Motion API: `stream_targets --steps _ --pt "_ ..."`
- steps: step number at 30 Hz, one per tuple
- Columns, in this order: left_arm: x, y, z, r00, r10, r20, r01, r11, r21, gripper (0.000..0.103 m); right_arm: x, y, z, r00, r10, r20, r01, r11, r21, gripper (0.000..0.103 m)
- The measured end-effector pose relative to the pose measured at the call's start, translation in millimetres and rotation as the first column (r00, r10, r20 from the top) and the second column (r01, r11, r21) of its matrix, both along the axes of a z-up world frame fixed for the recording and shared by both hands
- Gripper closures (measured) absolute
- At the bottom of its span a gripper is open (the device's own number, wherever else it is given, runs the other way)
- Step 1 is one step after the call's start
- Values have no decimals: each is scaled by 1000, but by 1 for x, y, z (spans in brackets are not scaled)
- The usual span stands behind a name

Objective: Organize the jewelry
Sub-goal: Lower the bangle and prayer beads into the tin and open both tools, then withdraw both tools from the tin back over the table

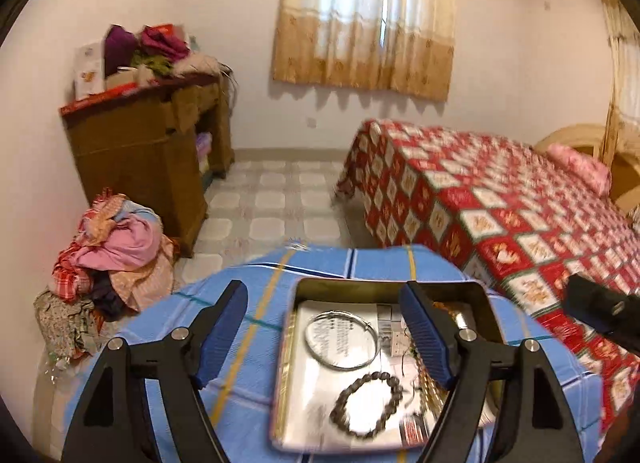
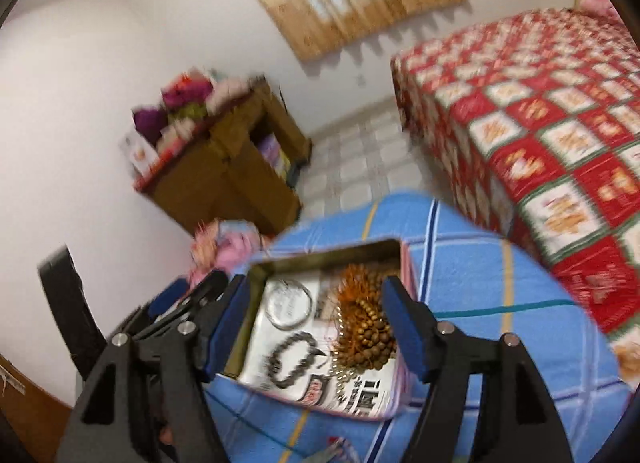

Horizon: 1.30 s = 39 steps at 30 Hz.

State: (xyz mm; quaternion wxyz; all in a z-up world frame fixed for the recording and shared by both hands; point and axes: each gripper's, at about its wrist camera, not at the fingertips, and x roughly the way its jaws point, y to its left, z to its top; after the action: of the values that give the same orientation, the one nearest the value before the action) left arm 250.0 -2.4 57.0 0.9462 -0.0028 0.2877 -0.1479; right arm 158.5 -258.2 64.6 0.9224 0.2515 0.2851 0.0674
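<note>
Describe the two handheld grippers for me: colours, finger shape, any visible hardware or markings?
Both look alike. The left gripper and right gripper have matte black angular frames with triangular cut-outs, silver round pivot bolts, and two long fingers faced with ribbed blue pads. No cables, labels, sleeves or hands show in either wrist view.
</note>
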Motion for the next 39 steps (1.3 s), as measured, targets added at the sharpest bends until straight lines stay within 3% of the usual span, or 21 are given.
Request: stream_targets --steps 3,7,11,15,26,36,39 --pt "-37 23 13 999 16 30 -15 1000 -8 23 -50 0 19 995 -58 78 61 997 -46 31" --pt "-89 43 12 999 28 45 -28 1000 -4 23 -103 7 22 987 -103 125 118 986 -118 20" --pt "-138 50 -3 998 40 44 -43 997 57 23 -137 14 13 988 -110 105 129 973 -190 19" --pt "-166 52 -21 999 32 1 -32 998 45 23 -164 11 2 987 -141 79 155 963 -219 19" --pt "-208 37 -62 994 -36 -106 42 998 57 23 -201 17 -38 996 -82 -28 73 971 -226 21" --pt "-214 30 -84 979 -77 -186 82 996 23 23 -216 39 -64 995 1 -105 -26 971 -238 23" --pt "-211 27 -88 974 -88 -207 95 995 24 23 -217 43 -69 992 18 -123 -47 971 -235 29"
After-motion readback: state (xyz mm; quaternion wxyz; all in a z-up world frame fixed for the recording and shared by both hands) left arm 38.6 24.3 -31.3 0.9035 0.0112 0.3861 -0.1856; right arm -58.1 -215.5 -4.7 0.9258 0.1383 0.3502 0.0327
